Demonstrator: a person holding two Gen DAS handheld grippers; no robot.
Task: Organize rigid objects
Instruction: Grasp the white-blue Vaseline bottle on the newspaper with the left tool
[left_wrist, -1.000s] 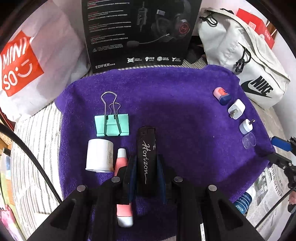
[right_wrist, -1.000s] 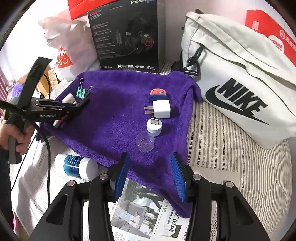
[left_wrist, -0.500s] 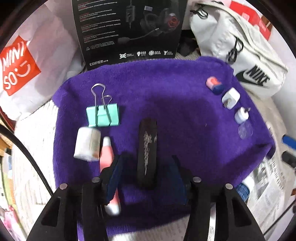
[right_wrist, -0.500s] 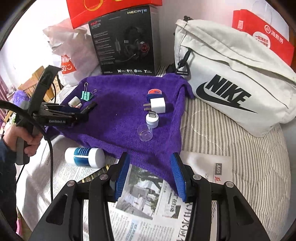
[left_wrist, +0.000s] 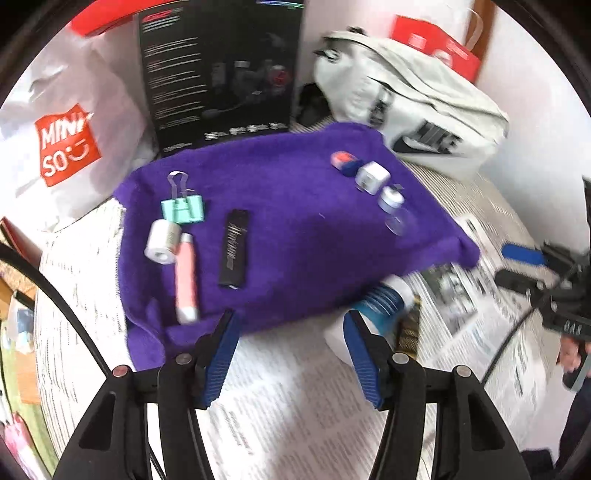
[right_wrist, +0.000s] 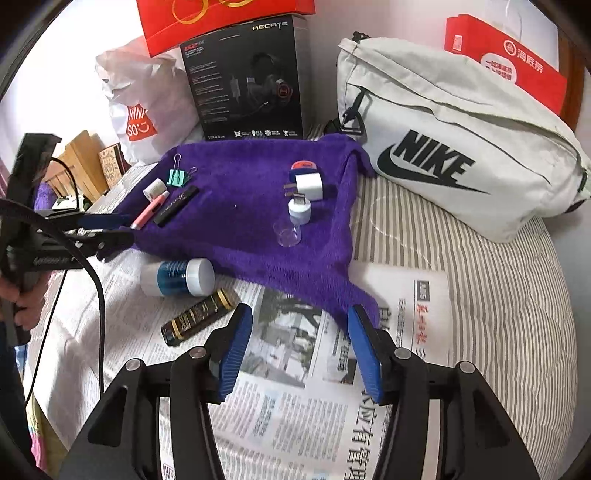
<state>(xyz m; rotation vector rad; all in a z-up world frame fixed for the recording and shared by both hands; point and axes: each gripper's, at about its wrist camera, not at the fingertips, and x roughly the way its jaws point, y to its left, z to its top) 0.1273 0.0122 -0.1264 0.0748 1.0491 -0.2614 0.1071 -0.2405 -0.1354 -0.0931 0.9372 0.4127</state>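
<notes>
A black stick with silver script (left_wrist: 233, 253) lies free on the purple towel (left_wrist: 295, 236), beside a pink tube (left_wrist: 185, 275), a white roll (left_wrist: 162, 240) and a green binder clip (left_wrist: 183, 210). My left gripper (left_wrist: 289, 321) hangs over the towel's near edge, its jaws opening with nothing between them. Off the towel, on newspaper, lie a blue and white bottle (right_wrist: 179, 277) and a black and gold tube (right_wrist: 199, 317). My right gripper (right_wrist: 300, 312) hovers above the newspaper near the towel's corner, jaws opening and empty.
At the towel's right end sit a pink and blue piece (right_wrist: 303, 168), a white plug (right_wrist: 310, 186), a small USB lamp (right_wrist: 298, 208) and a clear cap (right_wrist: 288, 234). A headset box (right_wrist: 251, 81), a grey Nike bag (right_wrist: 461, 147) and a Miniso bag (left_wrist: 66, 144) stand behind.
The left gripper let go of the black stick, opened and drew back and up, leaving the stick on the towel. The right gripper backed off over the newspaper and widened a little.
</notes>
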